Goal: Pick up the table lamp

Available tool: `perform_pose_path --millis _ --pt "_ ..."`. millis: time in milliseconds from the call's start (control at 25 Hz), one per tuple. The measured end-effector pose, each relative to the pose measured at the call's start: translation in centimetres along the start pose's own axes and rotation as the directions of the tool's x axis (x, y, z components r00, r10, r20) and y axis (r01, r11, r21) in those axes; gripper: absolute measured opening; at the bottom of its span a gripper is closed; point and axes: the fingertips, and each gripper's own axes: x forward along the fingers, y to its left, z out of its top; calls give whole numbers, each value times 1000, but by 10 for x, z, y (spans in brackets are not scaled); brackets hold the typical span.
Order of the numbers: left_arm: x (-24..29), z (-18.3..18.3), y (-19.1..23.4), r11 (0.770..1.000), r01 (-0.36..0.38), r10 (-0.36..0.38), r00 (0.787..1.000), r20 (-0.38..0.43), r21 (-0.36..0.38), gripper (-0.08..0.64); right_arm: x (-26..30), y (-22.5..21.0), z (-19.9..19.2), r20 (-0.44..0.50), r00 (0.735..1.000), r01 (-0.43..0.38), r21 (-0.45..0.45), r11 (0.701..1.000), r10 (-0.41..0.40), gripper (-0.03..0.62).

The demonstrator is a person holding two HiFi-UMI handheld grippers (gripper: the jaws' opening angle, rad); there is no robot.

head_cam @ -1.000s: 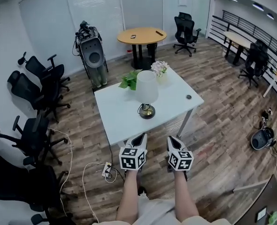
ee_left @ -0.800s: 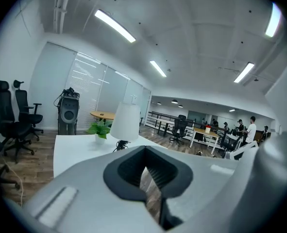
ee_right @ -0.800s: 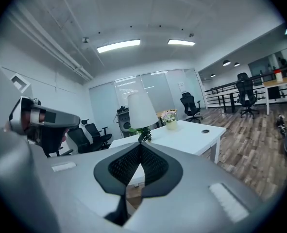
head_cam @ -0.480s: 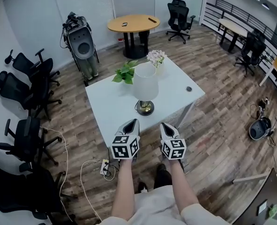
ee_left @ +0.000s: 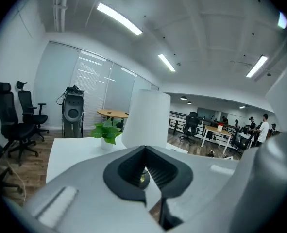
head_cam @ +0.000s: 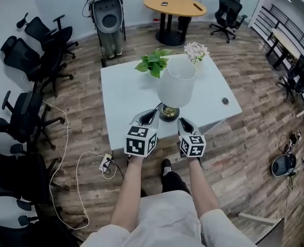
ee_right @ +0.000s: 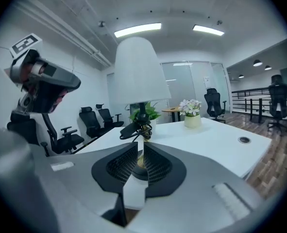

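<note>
The table lamp has a white shade (head_cam: 176, 88) and a round brass base (head_cam: 169, 112); it stands upright near the front edge of the white table (head_cam: 123, 94). My left gripper (head_cam: 149, 118) is just left of the base and my right gripper (head_cam: 184, 123) just right of it, both over the table's front edge. Both are shut with nothing between the jaws. In the left gripper view the shade (ee_left: 147, 116) rises straight ahead of the left gripper (ee_left: 145, 147). In the right gripper view the lamp's shade (ee_right: 139, 72), stem and coiled cord stand right ahead of the right gripper (ee_right: 138, 147).
A potted green plant (head_cam: 153, 65) and a small flower vase (head_cam: 195, 51) stand at the table's far side, a cable grommet (head_cam: 225, 101) at its right. Black office chairs (head_cam: 31, 66) line the left. A power strip with cables (head_cam: 106, 163) lies on the floor.
Both grippers have moved forward to the table's front edge, on either side of the lamp base. The head view has shifted closer to the table.
</note>
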Motion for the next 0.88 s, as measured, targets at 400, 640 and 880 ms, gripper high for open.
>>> perform_pose_path --millis 400,640,880 --pt "46 -22 35 998 -45 46 999 24 -40 2 91 -11 -25 -69 993 -102 -109 989 95 146" --pt "55 -41 65 995 -85 86 996 26 -45 2 126 -12 -8 2 990 -141 -149 979 143 193" --pt "66 -42 68 995 -84 85 996 22 -47 2 146 3 -2 16 983 -176 -179 968 182 121"
